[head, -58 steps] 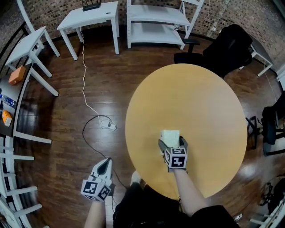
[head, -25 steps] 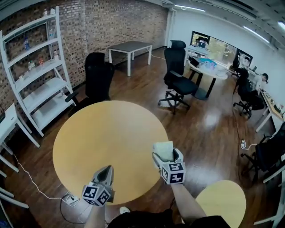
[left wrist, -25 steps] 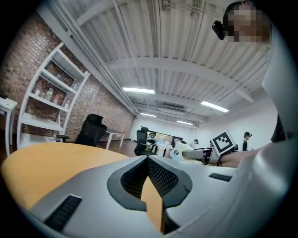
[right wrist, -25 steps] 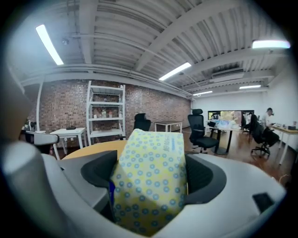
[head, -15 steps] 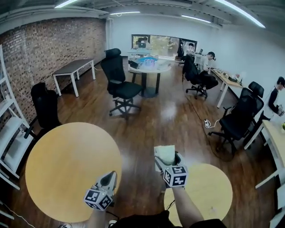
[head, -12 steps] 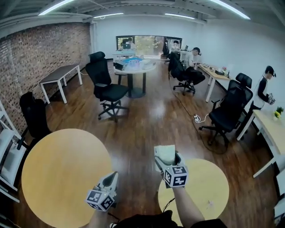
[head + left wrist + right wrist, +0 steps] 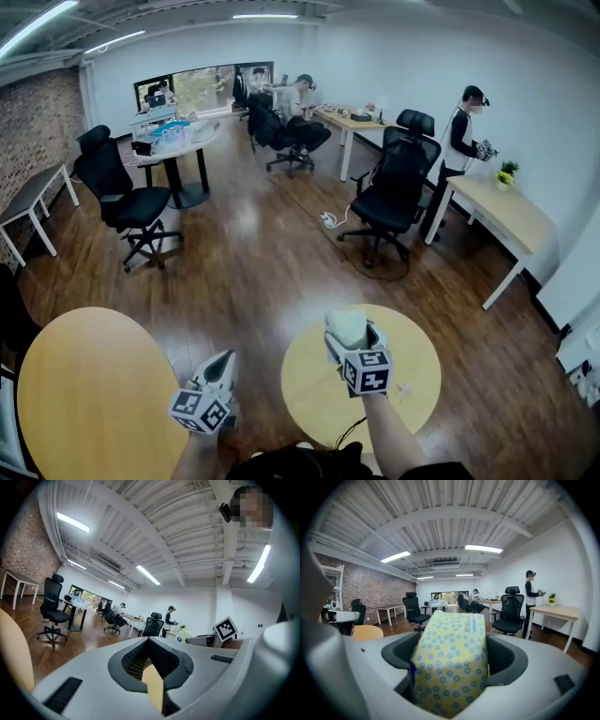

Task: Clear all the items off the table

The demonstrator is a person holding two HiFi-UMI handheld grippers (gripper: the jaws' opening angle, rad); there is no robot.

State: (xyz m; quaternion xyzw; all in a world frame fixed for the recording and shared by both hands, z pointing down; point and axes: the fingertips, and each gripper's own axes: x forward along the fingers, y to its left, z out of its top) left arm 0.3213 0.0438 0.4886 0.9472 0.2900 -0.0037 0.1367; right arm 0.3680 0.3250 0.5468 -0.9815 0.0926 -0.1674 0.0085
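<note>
Now we have swung away from the large surface (image 7: 75,394), bare at near left. Our right gripper (image 7: 353,331), fingers clamped on the dotted yellow packet (image 7: 345,323), hangs over the small round surface (image 7: 417,361), likely its drop-off. The left gripper (image 7: 223,361) has its fingers together and carries nothing.

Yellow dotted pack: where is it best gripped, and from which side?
Across its narrow width at mid-body, coming in end-on, as the right gripper does now: the pack looks like a soft block, and its flat flanks sit squarely against the jaws.
</note>
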